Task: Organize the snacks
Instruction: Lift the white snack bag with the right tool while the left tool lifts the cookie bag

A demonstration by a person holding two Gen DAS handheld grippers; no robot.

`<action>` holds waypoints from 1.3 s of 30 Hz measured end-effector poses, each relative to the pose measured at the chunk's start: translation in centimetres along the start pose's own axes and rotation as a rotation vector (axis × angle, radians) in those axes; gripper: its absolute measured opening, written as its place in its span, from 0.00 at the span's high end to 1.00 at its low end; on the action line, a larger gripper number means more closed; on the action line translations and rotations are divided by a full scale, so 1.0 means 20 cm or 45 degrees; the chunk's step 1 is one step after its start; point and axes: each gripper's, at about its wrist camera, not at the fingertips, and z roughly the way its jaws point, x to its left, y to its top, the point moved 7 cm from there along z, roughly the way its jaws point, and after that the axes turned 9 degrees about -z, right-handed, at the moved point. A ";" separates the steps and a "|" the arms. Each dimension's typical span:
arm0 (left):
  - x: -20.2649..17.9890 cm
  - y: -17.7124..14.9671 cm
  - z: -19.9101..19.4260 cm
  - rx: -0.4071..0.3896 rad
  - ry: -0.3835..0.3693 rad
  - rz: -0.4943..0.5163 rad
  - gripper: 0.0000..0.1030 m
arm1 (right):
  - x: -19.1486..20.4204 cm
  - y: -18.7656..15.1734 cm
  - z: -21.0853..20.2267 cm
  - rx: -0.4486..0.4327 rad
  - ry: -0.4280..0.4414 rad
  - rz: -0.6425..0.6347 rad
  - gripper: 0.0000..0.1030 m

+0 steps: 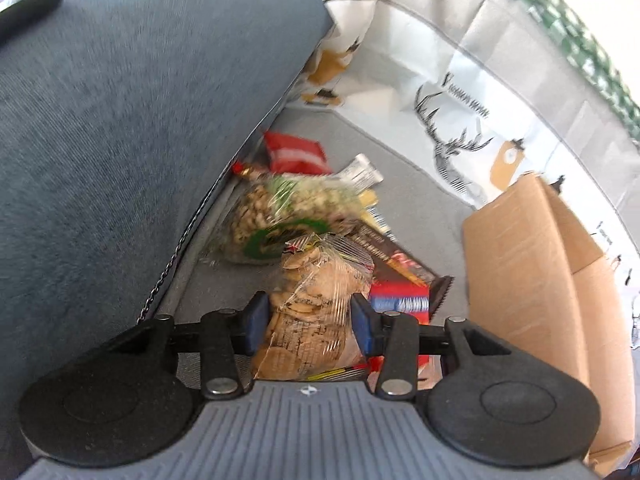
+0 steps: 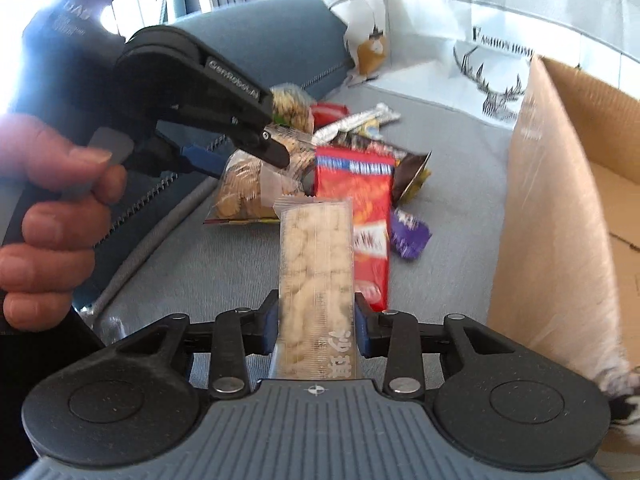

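A clear bag of round crackers (image 1: 316, 280) lies in a heap of snacks on the grey sofa seat (image 1: 400, 168). My left gripper (image 1: 309, 322) is shut on it, a blue pad pressing each side. In the right wrist view the same bag of crackers (image 2: 240, 192) sits under the left gripper (image 2: 244, 160), which a person's hand (image 2: 52, 220) holds. My right gripper (image 2: 316, 330) is shut on a long clear packet of pale puffed snack (image 2: 316, 256), which sticks out forward above the seat.
The heap holds a bag of nuts (image 1: 276, 208), a red packet (image 2: 360, 216), a purple wrapper (image 2: 408, 236), a dark packet (image 2: 412, 168) and silver bars (image 2: 360, 118). An open cardboard box (image 2: 560, 208) stands to the right. The blue back cushion (image 1: 120, 120) rises on the left.
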 end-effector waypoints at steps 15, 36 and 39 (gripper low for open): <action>-0.09 0.01 -0.30 -0.178 -0.257 0.003 0.53 | -0.02 0.09 -0.20 -0.190 -0.075 0.020 0.63; -0.25 0.10 -0.50 -0.226 -0.451 -0.075 0.54 | -0.18 0.28 -0.47 -0.411 -0.196 0.145 0.63; -0.30 0.10 -0.51 -0.226 -0.469 -0.054 0.54 | -0.26 0.30 -0.55 -0.459 -0.232 0.180 0.63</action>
